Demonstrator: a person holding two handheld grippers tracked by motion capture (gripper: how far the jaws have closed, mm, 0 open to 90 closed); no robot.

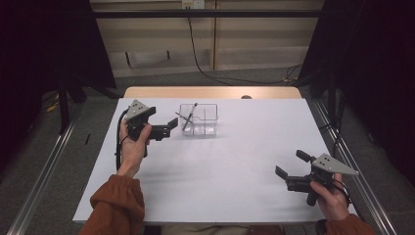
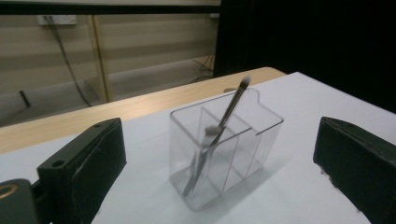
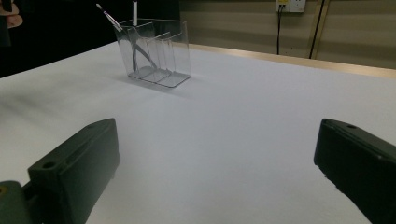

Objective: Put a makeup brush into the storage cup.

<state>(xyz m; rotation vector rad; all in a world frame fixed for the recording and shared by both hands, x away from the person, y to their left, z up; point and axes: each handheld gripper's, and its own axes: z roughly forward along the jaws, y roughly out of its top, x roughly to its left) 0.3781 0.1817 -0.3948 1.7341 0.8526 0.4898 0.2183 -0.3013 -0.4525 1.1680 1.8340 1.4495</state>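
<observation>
Your left gripper [image 1: 172,123] sits w/ jaws spread wide, nothing between the pads. No earlier shot to compare. Just ahead of its tips stands the clear organizer [image 1: 198,120], a see-through box w/ dividers, upright on the white table [image 1: 235,166]. From the left gripper view the organizer [image 2: 224,149] is centred between your two black jaws but beyond them, not touched. A thin brush [image 2: 219,133] leans tilted in the compartment nearest your left gripper, tip end up above the rim, lower end on the box floor. In the high view the brush [image 1: 190,116] slants in the organizer's left compartment, i.e. the side closest to your left tips.

Your right gripper [image 1: 289,164] is also wide, empty, held low over the table near its front right corner, well apart from the organizer. In the right gripper view the organizer [image 3: 154,53] is far ahead and off to the left of the jaws, w/ the brush [image 3: 126,37] in its end section. A second upright stick shows beside it there; can't tell what it is.
</observation>
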